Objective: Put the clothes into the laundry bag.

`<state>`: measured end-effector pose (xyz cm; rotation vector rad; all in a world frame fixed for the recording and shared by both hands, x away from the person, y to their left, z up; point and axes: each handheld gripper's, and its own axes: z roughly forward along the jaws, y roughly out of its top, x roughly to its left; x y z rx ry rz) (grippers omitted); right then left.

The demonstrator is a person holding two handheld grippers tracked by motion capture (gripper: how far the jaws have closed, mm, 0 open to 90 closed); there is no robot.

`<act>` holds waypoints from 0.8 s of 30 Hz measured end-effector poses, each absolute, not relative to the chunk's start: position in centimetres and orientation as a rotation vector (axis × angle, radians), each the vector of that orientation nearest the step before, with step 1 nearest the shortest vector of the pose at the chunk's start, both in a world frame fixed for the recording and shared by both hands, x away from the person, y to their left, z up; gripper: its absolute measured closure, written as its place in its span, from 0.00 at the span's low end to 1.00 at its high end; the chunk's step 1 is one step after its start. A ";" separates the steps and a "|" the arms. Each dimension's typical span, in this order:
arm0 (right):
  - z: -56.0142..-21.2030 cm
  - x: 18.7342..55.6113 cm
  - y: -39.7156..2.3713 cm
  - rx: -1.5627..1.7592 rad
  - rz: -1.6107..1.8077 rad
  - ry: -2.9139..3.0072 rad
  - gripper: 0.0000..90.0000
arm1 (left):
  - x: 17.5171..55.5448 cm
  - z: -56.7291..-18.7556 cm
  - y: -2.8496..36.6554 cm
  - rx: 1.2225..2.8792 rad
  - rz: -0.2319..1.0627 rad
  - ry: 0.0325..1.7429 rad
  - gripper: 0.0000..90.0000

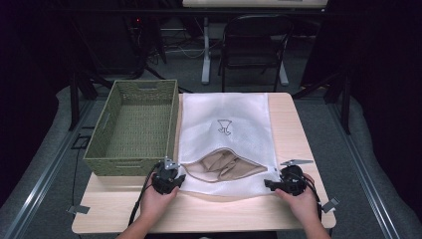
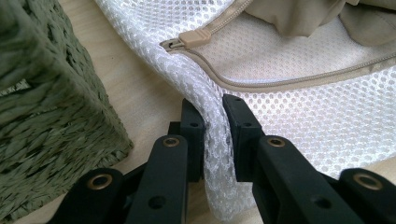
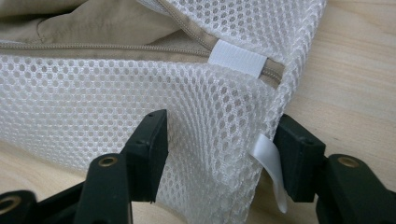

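Two hand-held tongs work at the near edge of a white mesh laundry bag (image 1: 224,134) that lies flat on a pale wooden desk (image 1: 293,149). In the high view the bag fills the middle of the desk, its curved zipper opening toward 6 o'clock, with beige cloth (image 1: 221,167) showing inside.

At about 7 o'clock of the bag, the left tongs (image 1: 168,180) are nearly closed, pinching a fold of the mesh at the bag's near left corner; the left gripper view shows the netting squeezed between the two black jaws, with the beige zipper pull (image 2: 194,39) just beyond them.

At about 5 o'clock, the right tongs (image 1: 284,183) stand wide, their jaws astride the bag's near right corner without pressing it. A white ribbon tab (image 3: 271,161) hangs beside one jaw, and a white fabric patch (image 3: 236,58) covers the zipper's end.

A green woven basket (image 1: 107,124) sits at 9 o'clock, touching the bag's left edge.
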<state>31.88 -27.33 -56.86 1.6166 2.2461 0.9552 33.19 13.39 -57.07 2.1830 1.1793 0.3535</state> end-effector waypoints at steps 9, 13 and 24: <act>-56.7 31.7 -26.7 1.577 0.945 2.245 0.60 | 33.2 -57.1 13.4 2.181 0.353 1.180 0.88; -56.5 31.6 -26.5 1.547 0.949 2.247 0.68 | 33.2 -57.1 13.4 2.181 0.352 1.180 0.88; -56.2 31.6 -26.2 1.503 0.961 2.251 0.82 | 33.2 -57.1 13.4 2.181 0.355 1.180 0.88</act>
